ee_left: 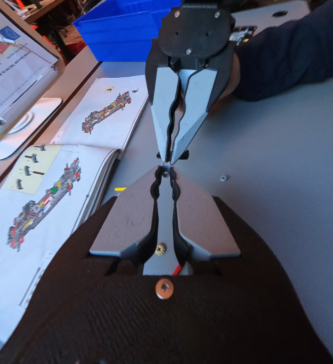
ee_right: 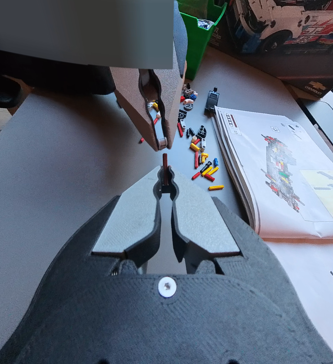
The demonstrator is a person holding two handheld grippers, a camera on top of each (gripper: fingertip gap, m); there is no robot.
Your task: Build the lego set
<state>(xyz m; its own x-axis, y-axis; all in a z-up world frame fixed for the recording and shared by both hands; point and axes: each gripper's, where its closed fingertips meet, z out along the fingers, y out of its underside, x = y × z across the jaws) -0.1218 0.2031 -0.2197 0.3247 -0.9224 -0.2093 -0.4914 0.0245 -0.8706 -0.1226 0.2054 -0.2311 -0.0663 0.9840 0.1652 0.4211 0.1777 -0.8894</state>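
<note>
While viewed along the left wrist: left tool clamped on a small grey bush, pinched at the very fingertips at 12 o'clock, over the grey worktop. Right tool pointing back from 12 o'clock, fingers together, tips almost meeting the bush. Too blurred here to make out what sits in that narrow slot. Likely trouble: so shallow a pinch on a round part, apt to twist or pop out under any push from the opposing tips, then roll off toward the stray grey piece at 2 o'clock or under the open booklet at 9 o'clock.

Viewed along the right wrist: right tool clamped on a dark red-brown axle, free end sticking out toward 12 o'clock. Left tool just beyond, bush close to the axle's end but apart from it, and seemingly a touch off its line. Probable risks: hole and axle out of line, so the end striking the bush's rim; axle sliding back between the pads under pressure; a dropped part lost among the loose pieces at 2 o'clock.
</note>
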